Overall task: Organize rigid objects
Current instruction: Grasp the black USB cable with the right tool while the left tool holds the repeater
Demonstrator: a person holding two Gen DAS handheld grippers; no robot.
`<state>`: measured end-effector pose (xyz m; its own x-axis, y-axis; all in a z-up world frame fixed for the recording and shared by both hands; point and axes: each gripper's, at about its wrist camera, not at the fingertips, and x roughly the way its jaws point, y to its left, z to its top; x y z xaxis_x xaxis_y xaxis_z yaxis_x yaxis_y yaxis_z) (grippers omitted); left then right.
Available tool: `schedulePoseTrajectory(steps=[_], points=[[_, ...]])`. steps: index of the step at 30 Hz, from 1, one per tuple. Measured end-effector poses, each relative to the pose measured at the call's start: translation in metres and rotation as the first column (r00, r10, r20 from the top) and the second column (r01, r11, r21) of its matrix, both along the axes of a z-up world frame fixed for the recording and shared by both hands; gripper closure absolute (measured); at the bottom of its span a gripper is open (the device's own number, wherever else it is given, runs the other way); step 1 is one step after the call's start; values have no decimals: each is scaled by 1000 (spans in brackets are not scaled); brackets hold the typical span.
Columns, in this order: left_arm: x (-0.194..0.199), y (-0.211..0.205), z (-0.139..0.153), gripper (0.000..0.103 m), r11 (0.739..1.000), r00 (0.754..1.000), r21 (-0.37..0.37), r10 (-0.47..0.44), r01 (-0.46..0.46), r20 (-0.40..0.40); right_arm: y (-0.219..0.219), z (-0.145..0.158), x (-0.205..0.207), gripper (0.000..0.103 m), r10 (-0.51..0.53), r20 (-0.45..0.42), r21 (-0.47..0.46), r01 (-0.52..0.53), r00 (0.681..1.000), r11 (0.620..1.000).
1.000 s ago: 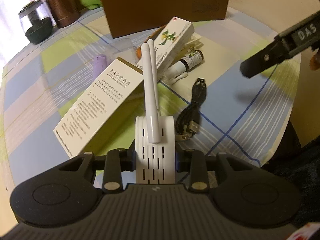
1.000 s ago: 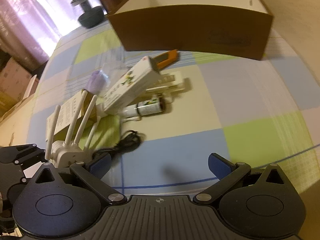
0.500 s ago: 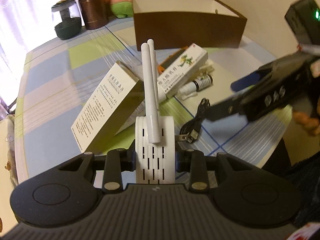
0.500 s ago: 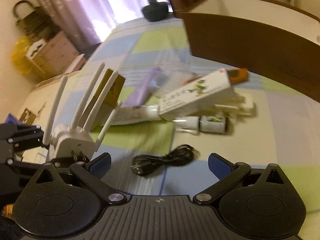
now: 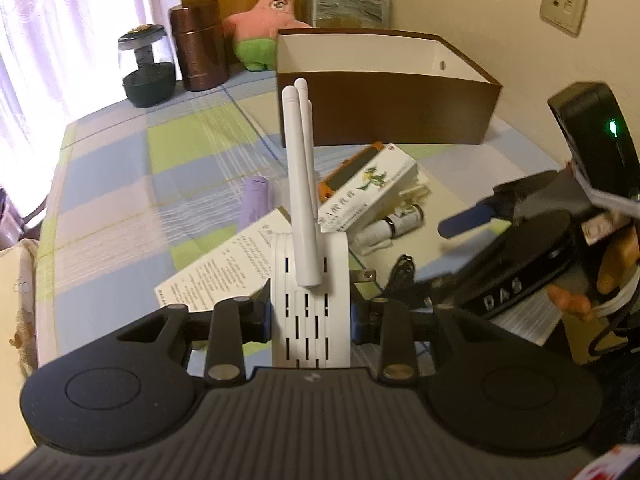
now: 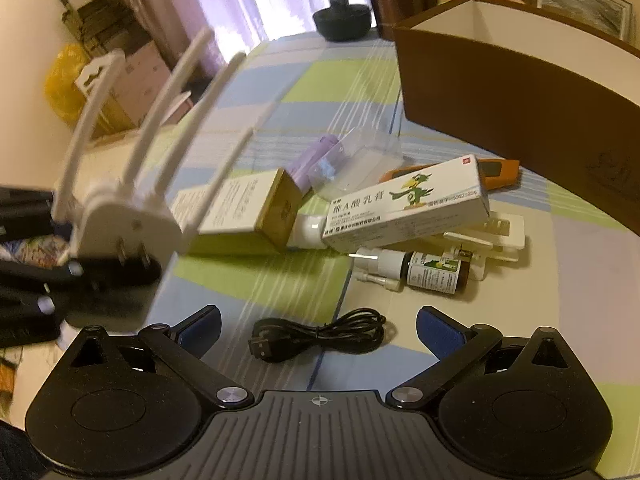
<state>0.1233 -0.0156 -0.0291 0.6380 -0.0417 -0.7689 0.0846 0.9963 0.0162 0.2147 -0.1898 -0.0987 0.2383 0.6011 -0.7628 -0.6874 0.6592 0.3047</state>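
Note:
My left gripper (image 5: 311, 318) is shut on a white plug-in wifi extender (image 5: 310, 312) with upright antennas, held above the table. The extender also shows at the left of the right wrist view (image 6: 124, 220). My right gripper (image 6: 318, 330) is open and empty, just above a coiled black USB cable (image 6: 318, 338). It shows at the right of the left wrist view (image 5: 464, 220). A brown open box (image 5: 388, 108) stands at the back of the table.
On the checked cloth lie a white medicine box with a green bird (image 6: 408, 204), a gold-ended white box (image 6: 244, 212), a small spray bottle (image 6: 416, 272), a purple tube (image 6: 316, 156), an orange device (image 6: 496, 168) and a white clip (image 6: 492, 236). A copper canister (image 5: 198, 54), a dark jar (image 5: 146, 70) and a pink plush (image 5: 272, 20) stand behind.
My left gripper has lifted and tilted up with the extender. My right gripper has come down and closer to the black cable.

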Motion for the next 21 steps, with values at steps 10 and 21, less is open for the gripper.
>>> schedulePoseTrajectory(steps=[10,21], points=[[-11,26,-9,75,988,988,31,150,-148,-48,23,-24,-1,2,73,9,-118,-71,997,990],[-16,40,-15,75,977,975,41,211,-209,-72,47,-49,-10,2,98,85,-233,-76,992,969]])
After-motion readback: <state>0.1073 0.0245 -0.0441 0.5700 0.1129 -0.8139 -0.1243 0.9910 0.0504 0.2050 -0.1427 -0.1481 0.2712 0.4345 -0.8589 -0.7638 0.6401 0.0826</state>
